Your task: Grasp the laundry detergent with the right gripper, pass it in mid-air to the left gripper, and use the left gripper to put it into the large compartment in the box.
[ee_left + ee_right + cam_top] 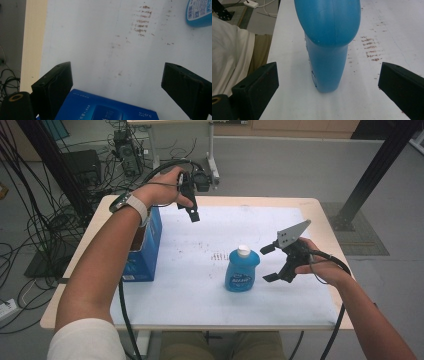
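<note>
White table cover [200, 290], stained | blue detergent bottle [242, 270] upright, just ahead of right gripper [270, 262], jaws spread, empty | left gripper [193, 214] jaws spread, empty | bottle judged stiff, slick, likely heavy; narrow sides best gripped.

- In the right gripper view, the top of the blue bottle [327, 37] is cut off by the upper edge.
- In the left gripper view, the blue box [105, 108] is cut by the bottom edge, and its print is too blurred to read.
- The label of the bottle in the high view is too small to read.
</note>
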Demonstrator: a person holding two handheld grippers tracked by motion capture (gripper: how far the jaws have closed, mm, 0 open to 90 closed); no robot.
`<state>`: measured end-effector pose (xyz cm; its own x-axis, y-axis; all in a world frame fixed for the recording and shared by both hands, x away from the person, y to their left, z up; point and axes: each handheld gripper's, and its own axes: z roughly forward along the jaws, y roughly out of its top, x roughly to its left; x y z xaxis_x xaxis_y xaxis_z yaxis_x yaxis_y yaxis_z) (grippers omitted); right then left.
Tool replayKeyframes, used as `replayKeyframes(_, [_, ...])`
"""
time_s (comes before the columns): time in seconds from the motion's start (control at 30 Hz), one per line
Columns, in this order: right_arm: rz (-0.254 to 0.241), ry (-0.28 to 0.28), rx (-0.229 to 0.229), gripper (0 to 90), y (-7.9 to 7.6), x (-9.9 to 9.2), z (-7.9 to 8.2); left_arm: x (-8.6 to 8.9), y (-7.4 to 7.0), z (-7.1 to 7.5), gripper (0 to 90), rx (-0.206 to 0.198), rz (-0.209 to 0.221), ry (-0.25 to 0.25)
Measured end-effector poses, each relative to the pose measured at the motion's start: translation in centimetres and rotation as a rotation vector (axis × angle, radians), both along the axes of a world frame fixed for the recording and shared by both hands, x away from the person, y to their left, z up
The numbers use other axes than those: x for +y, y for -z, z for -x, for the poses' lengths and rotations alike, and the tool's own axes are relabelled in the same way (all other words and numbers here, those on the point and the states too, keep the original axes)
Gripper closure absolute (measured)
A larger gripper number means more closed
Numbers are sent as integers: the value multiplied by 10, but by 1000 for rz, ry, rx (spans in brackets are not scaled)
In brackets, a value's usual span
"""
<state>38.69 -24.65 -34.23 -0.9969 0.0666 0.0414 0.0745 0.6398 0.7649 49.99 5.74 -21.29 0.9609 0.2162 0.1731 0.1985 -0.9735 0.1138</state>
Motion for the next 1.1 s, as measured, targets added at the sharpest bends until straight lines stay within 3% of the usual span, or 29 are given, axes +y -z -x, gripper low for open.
replayKeyframes(1.1, [-105,11,-3,32,10,-7,2,-3,1,1,106,3,-11,-5])
